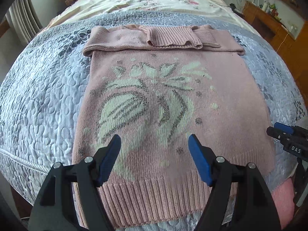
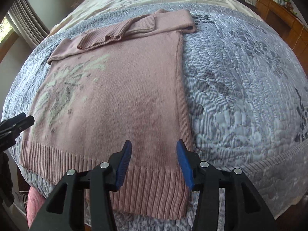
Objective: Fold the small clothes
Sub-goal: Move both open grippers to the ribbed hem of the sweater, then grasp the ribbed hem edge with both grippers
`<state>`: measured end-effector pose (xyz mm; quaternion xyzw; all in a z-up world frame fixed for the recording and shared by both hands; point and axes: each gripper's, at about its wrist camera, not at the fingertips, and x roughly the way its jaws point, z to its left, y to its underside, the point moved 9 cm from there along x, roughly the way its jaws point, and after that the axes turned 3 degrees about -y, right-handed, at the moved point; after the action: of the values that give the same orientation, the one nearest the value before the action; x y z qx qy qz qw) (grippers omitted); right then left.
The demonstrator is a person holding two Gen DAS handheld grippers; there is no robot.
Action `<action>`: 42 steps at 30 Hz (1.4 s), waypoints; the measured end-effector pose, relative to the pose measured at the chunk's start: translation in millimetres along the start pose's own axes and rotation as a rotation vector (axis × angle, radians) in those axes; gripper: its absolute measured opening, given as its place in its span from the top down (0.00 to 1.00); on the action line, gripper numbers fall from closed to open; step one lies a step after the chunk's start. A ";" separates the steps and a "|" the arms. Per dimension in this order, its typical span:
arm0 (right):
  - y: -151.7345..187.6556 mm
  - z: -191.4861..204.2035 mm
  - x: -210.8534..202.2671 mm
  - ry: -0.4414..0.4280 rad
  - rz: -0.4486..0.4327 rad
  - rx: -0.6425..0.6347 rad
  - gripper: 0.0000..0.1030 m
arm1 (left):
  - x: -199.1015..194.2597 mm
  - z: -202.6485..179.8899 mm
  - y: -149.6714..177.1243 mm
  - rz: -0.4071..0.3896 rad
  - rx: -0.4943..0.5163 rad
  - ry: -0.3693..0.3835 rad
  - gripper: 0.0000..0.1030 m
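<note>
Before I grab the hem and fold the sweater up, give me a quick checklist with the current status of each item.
1. Left gripper open, holding nothing: ok.
2. Right gripper open, holding nothing: ok.
3. Sleeves folded across the top of the sweater: ok.
4. Sweater body lying flat on the quilt, no big wrinkles: ok.
5. Hem within view of both grippers: ok; it drapes over the bed's near edge.
6. Gripper height above the fabric: cannot tell.
</note>
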<state>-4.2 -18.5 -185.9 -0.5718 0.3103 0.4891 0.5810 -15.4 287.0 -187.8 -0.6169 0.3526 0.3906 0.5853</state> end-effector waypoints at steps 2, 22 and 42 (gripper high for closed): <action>8.1 -3.3 -10.6 0.010 -0.020 -0.005 0.49 | -14.2 -0.8 4.7 -0.033 0.007 -0.001 0.30; 34.7 -28.7 14.4 -0.039 0.089 0.040 0.36 | 7.6 97.2 90.9 0.161 -0.140 -0.029 0.21; 68.5 -27.0 15.3 -0.105 0.119 0.039 0.35 | 12.6 88.9 117.8 0.141 -0.150 0.017 0.18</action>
<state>-57.0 -50.5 -228.9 -0.5146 0.3225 0.5461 0.5771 -121.1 368.2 -252.5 -0.6358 0.3702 0.4507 0.5055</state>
